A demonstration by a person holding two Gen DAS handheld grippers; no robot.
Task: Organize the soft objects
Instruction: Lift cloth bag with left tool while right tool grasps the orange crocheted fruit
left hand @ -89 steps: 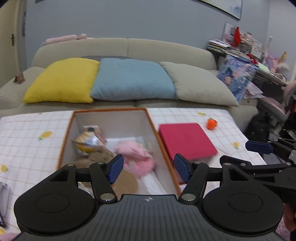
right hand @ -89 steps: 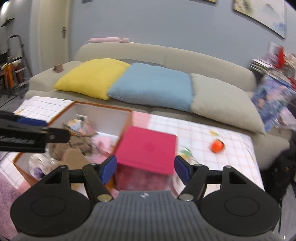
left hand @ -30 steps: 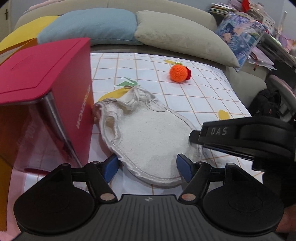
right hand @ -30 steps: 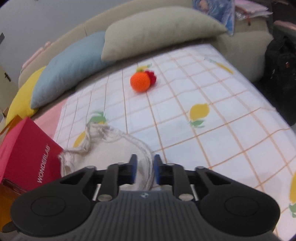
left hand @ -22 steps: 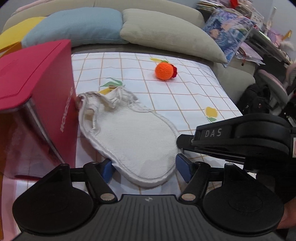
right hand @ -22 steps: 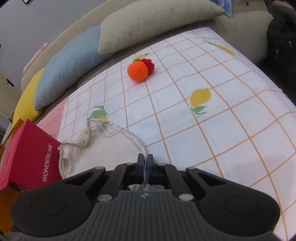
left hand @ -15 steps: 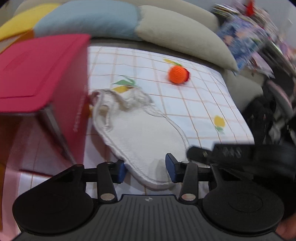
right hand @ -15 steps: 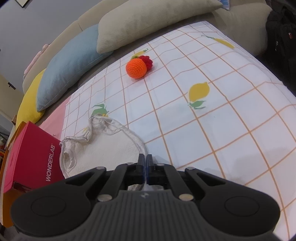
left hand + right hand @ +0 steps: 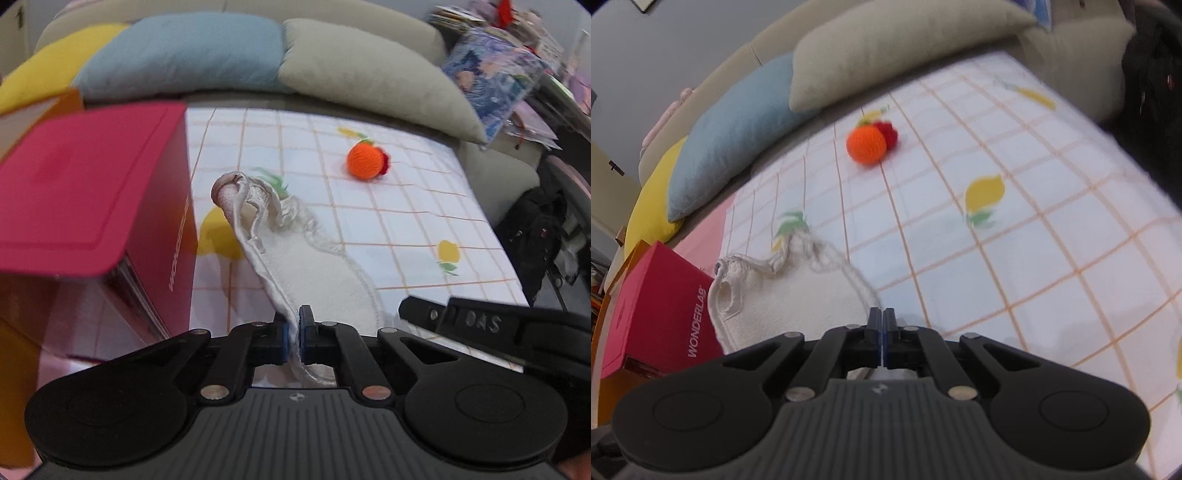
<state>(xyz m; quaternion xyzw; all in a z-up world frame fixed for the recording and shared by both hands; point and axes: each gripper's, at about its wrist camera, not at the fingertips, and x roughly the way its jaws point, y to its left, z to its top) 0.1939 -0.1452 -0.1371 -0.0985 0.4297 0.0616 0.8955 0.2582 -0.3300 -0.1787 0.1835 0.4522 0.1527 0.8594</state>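
Here the left tongs (image 9: 291, 332) are pinched tight on the near edge of the cream cloth (image 9: 317, 266), which rises from the checked tabletop (image 9: 406, 229) in a lifted fold. The right tongs (image 9: 882, 332) are clamped flat on the same cloth's near edge, just beside the left pair. The cloth's far end (bunched and puckered) lies against the red box (image 9: 85, 192). An orange crocheted ball (image 9: 365, 160) sits well apart, nearer the sofa cushions (image 9: 369, 74).
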